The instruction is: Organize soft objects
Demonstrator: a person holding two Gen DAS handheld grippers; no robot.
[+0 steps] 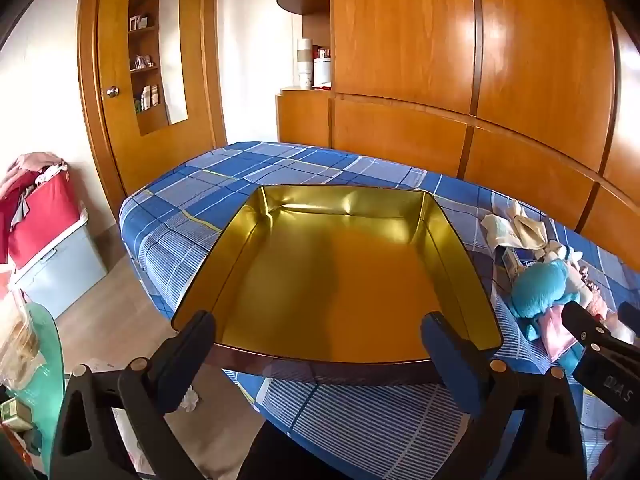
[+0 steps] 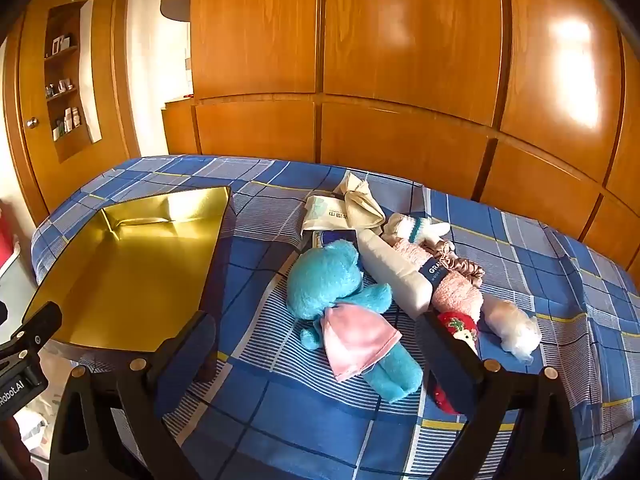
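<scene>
Where the pile of soft things lies at three o'clock of the gold tin (image 2: 120, 280) on the bed (image 2: 280, 420), much is overlapped: a dark blue packet (image 2: 334, 237) is mostly covered by the blue plush toy (image 2: 328, 276), and its print cannot be read in the right wrist view, while in the left wrist view only a cut-off fragment of white lettering is seen on it. On a dark band around the pink rolled towel (image 2: 456, 292) the letters "GRA" are seen, the rest being hidden. A red sock (image 2: 456, 326) is partly masked by a finger of the right gripper (image 2: 316, 356), whose fingers are spread wide above the plush toy's pink cloth (image 2: 356, 340), nothing being held. The fingers of the left gripper (image 1: 320, 344) are likewise spread, at the near rim of the tin, and whether the rim is touched cannot be told. On the left gripper's body "Robot.AI" is read, its start cut off. A cream cloth (image 2: 362, 200) with a printed label is noted at twelve o'clock of the pile, the label too small to read.
</scene>
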